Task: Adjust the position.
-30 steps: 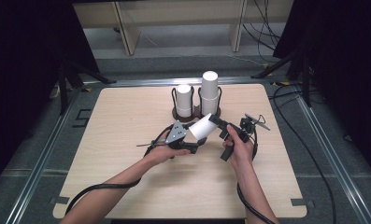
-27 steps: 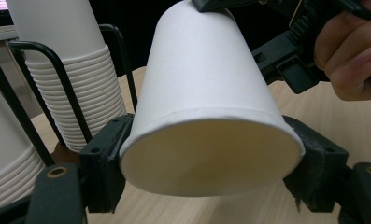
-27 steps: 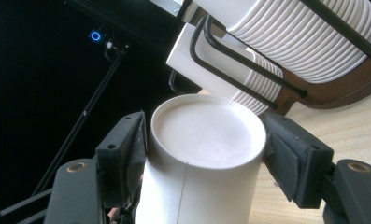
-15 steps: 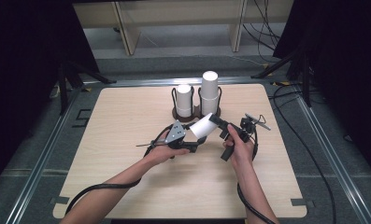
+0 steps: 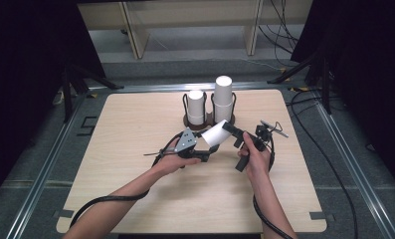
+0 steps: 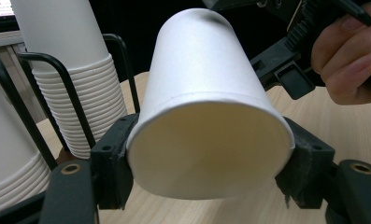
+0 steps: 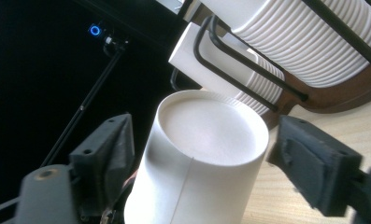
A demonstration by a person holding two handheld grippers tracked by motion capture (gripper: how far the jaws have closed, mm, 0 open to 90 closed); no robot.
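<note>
Two grippers: I hold one in each hand above the middle of the table, both meeting at a single white paper cup (image 5: 216, 133).
Cup position: it lies on its side in the air, just near of the holder, open mouth toward my left, flat base toward my right.
Left gripper (image 6: 211, 175): its black jaws are pressed against the cup's rim on both sides, holding it.
Right gripper (image 7: 199, 154): its jaws stand apart on either side of the cup's base, with a clear gap at the right jaw; the left one is close, and I cannot tell whether it touches.
Cup holder: a dark wire rack on a brown round base (image 5: 208, 119), far of centre, keeps two upside-down stacks of white paper cups (image 5: 223, 97), the right stack taller.
Risk, crushing: thin paper at the rim could buckle if my left jaws squeeze harder.
Risk, dropping: if my left lets go before my right has closed, the cup would likely fall and roll.
Surface: a pale wood-grain tabletop with rounded corners (image 5: 135, 124), bare apart from the holder.
Room: dark on both sides, grey floor, black cables, light wooden furniture legs at the far end.
</note>
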